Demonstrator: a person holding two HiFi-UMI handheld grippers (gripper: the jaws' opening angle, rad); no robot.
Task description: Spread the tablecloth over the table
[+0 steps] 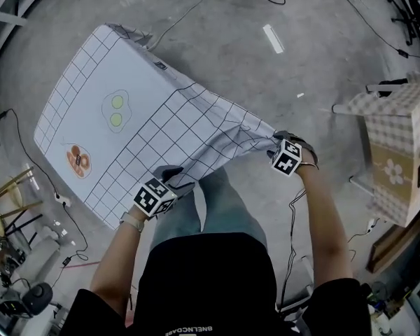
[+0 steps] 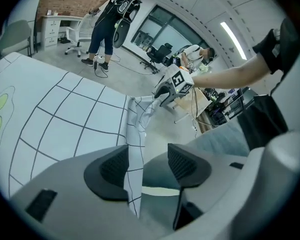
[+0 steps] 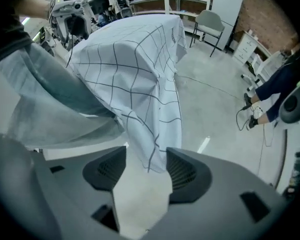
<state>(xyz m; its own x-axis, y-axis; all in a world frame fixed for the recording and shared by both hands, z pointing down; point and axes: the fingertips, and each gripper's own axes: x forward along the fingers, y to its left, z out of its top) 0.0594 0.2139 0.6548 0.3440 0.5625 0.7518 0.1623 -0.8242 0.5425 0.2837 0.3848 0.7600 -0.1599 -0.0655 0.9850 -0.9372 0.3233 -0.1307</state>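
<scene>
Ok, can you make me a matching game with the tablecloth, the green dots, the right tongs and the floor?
Things:
1. tablecloth
2. green dots
3. right tongs
4. floor

Matches:
a. open, with cloth hanging between them
b. plain grey
c. white with dark grid lines
d. printed on the cloth

Right pairs: 1-c, 2-d, 3-a, 4-b

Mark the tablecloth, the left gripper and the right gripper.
tablecloth [image 1: 136, 96], head view, the flat plain middle of the cloth.
left gripper [image 2: 147, 161], left gripper view, midway between its open jaws.
right gripper [image 3: 146, 170], right gripper view, midway between its open jaws.
</scene>
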